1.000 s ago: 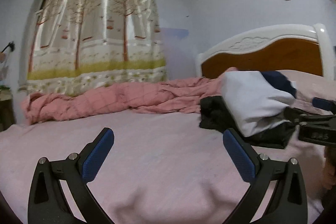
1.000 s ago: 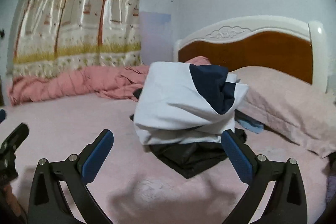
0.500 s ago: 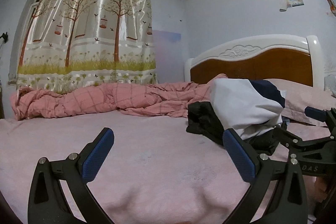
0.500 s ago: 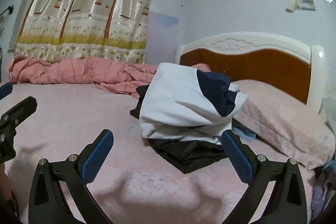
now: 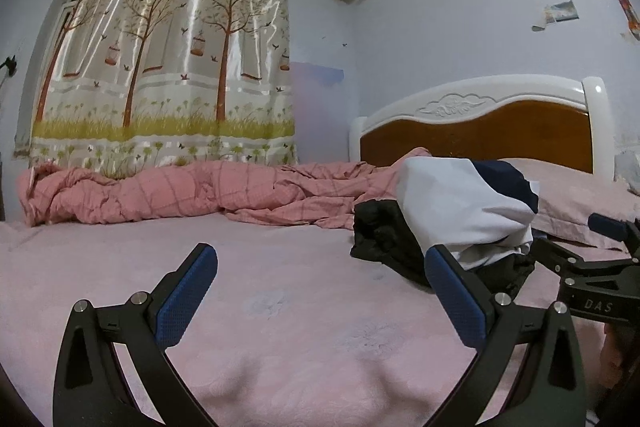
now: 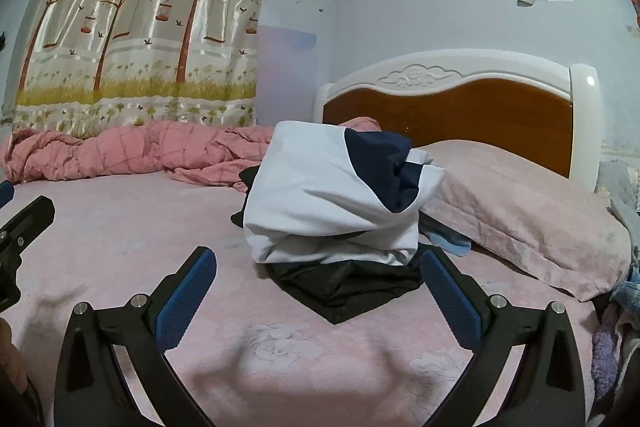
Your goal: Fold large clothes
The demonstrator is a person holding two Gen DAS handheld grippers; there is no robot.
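Note:
A folded white garment with a navy panel (image 6: pixel 320 199) lies on top of a folded black garment (image 6: pixel 344 283) on the pink bed sheet (image 6: pixel 120 223). The same pile shows at the right in the left wrist view, white garment (image 5: pixel 460 203) over black garment (image 5: pixel 380 231). My right gripper (image 6: pixel 318 291) is open and empty, just short of the pile. My left gripper (image 5: pixel 320 291) is open and empty over bare sheet, left of the pile. The right gripper also shows in the left wrist view (image 5: pixel 600 259).
A crumpled pink checked quilt (image 5: pixel 160 191) lies along the far side of the bed. A pink pillow (image 6: pixel 520 203) rests by the wooden headboard (image 6: pixel 460 107). More clothes (image 6: pixel 624 291) lie at the right edge. A tree-print curtain (image 5: pixel 168 67) hangs behind.
Both grippers have pulled back and levelled off from the pile; the pile sits a little farther away. Both stay open and empty.

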